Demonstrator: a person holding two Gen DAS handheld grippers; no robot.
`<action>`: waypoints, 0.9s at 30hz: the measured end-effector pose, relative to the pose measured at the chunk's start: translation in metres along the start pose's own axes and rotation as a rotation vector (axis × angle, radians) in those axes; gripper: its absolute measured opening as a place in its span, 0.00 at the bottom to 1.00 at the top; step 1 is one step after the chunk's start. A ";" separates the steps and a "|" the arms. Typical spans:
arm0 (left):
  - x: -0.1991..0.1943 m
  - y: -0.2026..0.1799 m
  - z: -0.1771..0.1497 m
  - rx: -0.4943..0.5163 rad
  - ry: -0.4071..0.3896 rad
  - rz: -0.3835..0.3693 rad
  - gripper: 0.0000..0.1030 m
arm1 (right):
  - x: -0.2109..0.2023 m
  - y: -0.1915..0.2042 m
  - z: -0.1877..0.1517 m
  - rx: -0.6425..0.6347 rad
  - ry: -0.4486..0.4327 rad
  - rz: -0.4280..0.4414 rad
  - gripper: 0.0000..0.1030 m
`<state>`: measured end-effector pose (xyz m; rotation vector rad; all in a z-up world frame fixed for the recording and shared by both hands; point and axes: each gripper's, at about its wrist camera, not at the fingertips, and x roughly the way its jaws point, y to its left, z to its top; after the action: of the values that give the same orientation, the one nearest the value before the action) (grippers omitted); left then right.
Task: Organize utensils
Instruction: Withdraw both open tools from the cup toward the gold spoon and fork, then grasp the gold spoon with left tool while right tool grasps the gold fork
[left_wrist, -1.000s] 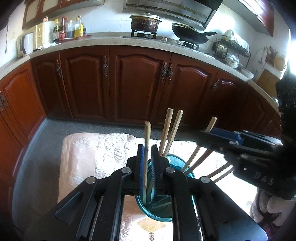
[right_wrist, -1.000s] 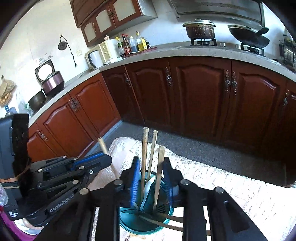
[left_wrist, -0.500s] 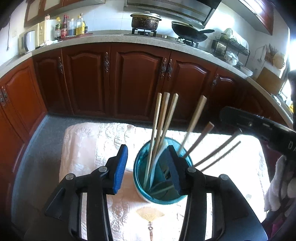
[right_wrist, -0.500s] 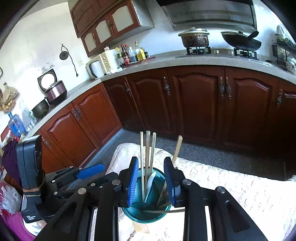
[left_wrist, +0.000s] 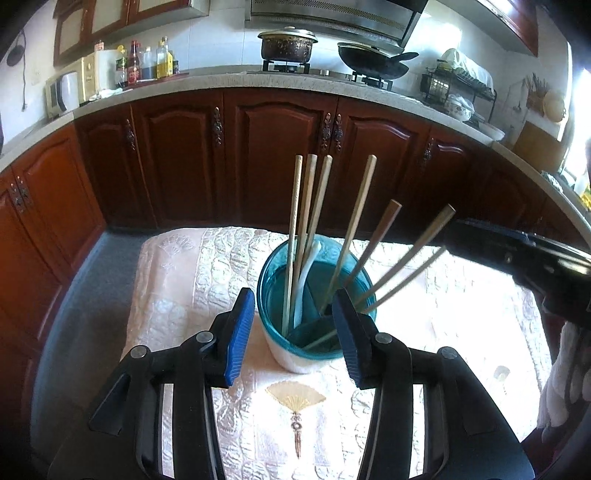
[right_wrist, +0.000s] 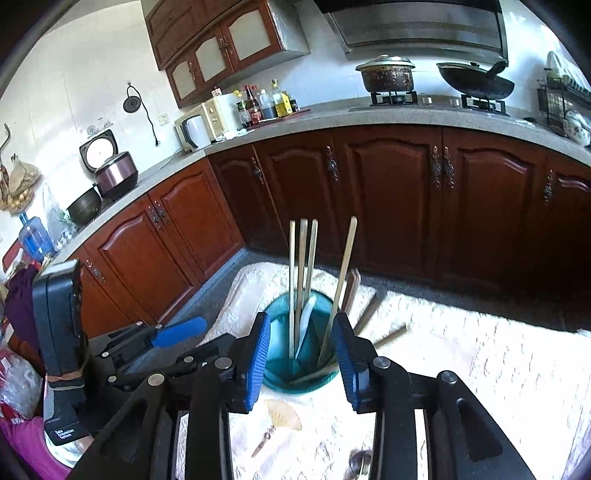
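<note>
— What is around you?

— A kitchen: dark red wooden cabinets (left_wrist: 280, 155) run under a speckled counter (left_wrist: 221, 79), with a lidded pot (left_wrist: 287, 43) and a black wok (left_wrist: 373, 62) on the stove. In front of me is the tabletop (left_wrist: 177, 280), covered by a pale embroidered cloth with a gold fan motif (left_wrist: 295, 400).

— And the utensils?

— They stand in a teal holder (left_wrist: 275, 295) in the middle of the tabletop. Wooden chopsticks (left_wrist: 295, 236) rise from it: a tight group nearly upright at the left, others leaning out over the rim toward the right. A white spoon (left_wrist: 308, 273) stands among the upright ones.

— Your left hand-held gripper (left_wrist: 293, 334)?

— Released. Its blue pads are spread wide, one each side of the holder as the camera sees it, pressing on nothing.

— The right hand-held gripper (right_wrist: 301, 356)?

— Its jaws are opening. The holder and chopsticks show in the gap, but the pads touch none of them. It grasps nothing.

— Where are the two relative to each other?

— Near, both aimed at the holder. From the right wrist I see my left one's blue pad (right_wrist: 181, 331) at the lower left.
</note>
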<state>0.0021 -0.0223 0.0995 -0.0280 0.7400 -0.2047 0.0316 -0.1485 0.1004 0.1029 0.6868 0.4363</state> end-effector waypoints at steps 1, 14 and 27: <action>-0.002 -0.001 -0.003 0.003 -0.002 0.002 0.42 | -0.002 0.000 -0.004 0.001 0.001 -0.002 0.32; -0.016 -0.023 -0.034 0.021 0.008 -0.001 0.43 | -0.015 -0.006 -0.047 0.050 0.046 -0.014 0.34; -0.023 -0.035 -0.056 0.033 0.034 -0.027 0.47 | -0.023 -0.018 -0.080 0.083 0.083 -0.034 0.35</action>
<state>-0.0579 -0.0500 0.0770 -0.0033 0.7705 -0.2434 -0.0285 -0.1781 0.0479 0.1522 0.7870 0.3815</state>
